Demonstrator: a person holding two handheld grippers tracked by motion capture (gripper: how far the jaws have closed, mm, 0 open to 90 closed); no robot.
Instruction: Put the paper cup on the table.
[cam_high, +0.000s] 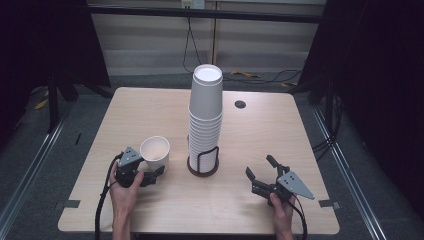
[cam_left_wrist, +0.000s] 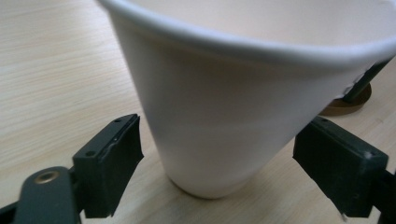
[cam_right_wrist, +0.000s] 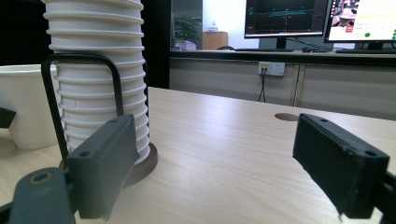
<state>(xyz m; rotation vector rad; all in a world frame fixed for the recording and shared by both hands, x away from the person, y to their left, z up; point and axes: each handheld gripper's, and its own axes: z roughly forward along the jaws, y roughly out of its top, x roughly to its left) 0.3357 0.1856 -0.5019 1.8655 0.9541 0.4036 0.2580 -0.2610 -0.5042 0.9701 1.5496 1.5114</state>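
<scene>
A single white paper cup (cam_high: 155, 149) stands upright on the wooden table (cam_high: 150, 110), left of a tall stack of white cups (cam_high: 206, 115). The stack sits in a black wire holder with a round brown base (cam_high: 202, 162). My left gripper (cam_high: 156, 174) lies low at the cup's foot. In the left gripper view its jaws flank the cup (cam_left_wrist: 224, 116) near the bottom, with a small gap on each side, so the gripper (cam_left_wrist: 219, 154) is open. My right gripper (cam_high: 260, 167) rests open on the table right of the holder, and its view looks at the stack (cam_right_wrist: 98, 70) past empty jaws (cam_right_wrist: 210, 154).
A round cable hole (cam_high: 240, 104) lies in the table behind the stack. Dark floor and metal rails surround the table. Cables trail from both grippers over the near edge. Monitors (cam_right_wrist: 285, 18) stand on a counter beyond the far edge.
</scene>
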